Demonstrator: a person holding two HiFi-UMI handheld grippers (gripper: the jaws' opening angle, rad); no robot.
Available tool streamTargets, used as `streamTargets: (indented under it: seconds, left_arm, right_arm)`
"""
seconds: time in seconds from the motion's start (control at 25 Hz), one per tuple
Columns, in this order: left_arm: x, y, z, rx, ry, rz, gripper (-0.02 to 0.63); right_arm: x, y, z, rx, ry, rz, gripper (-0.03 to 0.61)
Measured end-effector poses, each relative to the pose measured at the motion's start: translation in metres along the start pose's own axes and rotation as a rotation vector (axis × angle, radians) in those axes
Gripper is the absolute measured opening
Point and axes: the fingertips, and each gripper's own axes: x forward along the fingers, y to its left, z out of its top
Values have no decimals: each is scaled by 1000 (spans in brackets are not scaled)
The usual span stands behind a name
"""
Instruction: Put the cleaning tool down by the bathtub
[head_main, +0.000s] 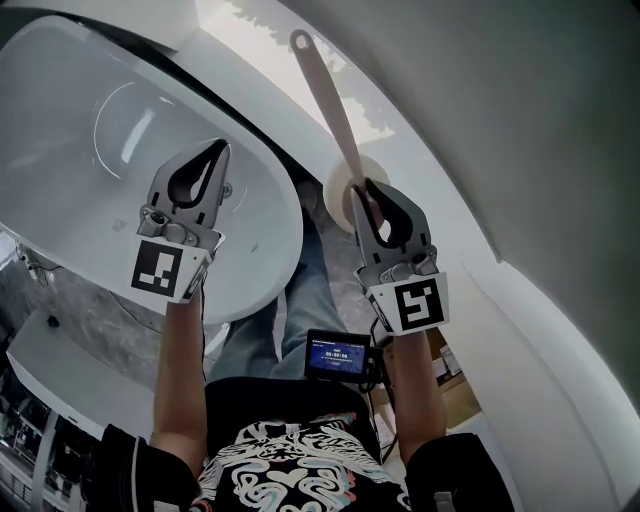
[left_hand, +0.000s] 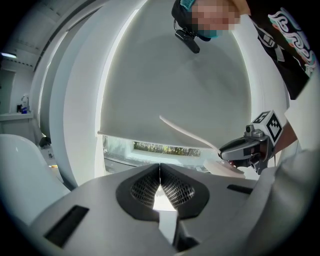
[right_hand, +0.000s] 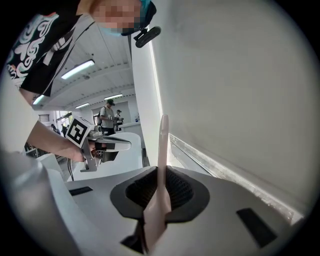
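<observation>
While the right gripper (head_main: 366, 188) pinches the cleaning tool (head_main: 334, 103), the left gripper (head_main: 217, 150) hangs closed over the bathtub (head_main: 262, 258).

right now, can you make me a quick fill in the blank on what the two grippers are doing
1. The right gripper has its fingers clamped on the long handle of the ___.
2. The left gripper has its fingers ___, with nothing between them.
3. In the head view, the left gripper shows over the white ___.
Missing words: cleaning tool; shut; bathtub.
</observation>
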Motion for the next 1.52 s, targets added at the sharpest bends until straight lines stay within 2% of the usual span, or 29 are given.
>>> streamTargets:
  seconds: [0.28,0.68,1.08,1.52]
  left_arm:
    - [23,-5,-27,-26,22,-10,17]
    - [42,-6,-68,-24,42,-7,17]
    - [59,-15,-114,-56,77,-14,17]
    - [81,-16,-155,-115,128,7,17]
  right_arm:
    - [16,-15,-23,7,20,8,71]
    - [40,-21,-68,-17,54,33,71]
    - [56,-42,-127,4,110,1,71]
    - [70,-65,-193,-14,238,-31,71]
